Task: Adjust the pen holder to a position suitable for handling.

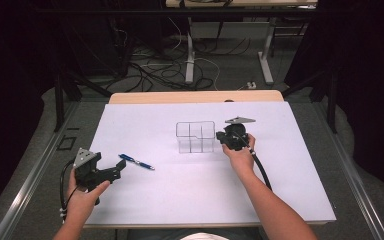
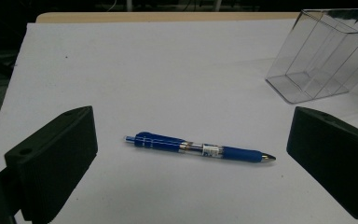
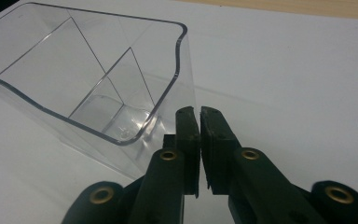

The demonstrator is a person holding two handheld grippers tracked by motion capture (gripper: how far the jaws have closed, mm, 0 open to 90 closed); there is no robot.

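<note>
A clear divided container (image 1: pixel 195 136) stands upright in the middle of the white table top (image 1: pixel 180 200). My right gripper (image 1: pixel 219 137) is at the container's right side. In the right gripper view its jaws (image 3: pixel 199 113) are nearly together, with the container's (image 3: pixel 98 79) thin right wall running down into the narrow slit between the pads. A blue click pen (image 1: pixel 136 162) lies flat on the table to the left of the container. My left gripper (image 1: pixel 116 171) is just left of the pen and open. In the left gripper view the pen (image 2: pixel 199 149) lies crosswise ahead of the wide-spread jaws (image 2: pixel 191 120), untouched.
The white top ends at a wooden table edge (image 1: pixel 195 96) at the back. Beyond it are desk legs and loose cables (image 1: pixel 180 65) on the floor. A metal rail (image 1: pixel 30 180) runs along the left side. The front and right parts of the white top are bare.
</note>
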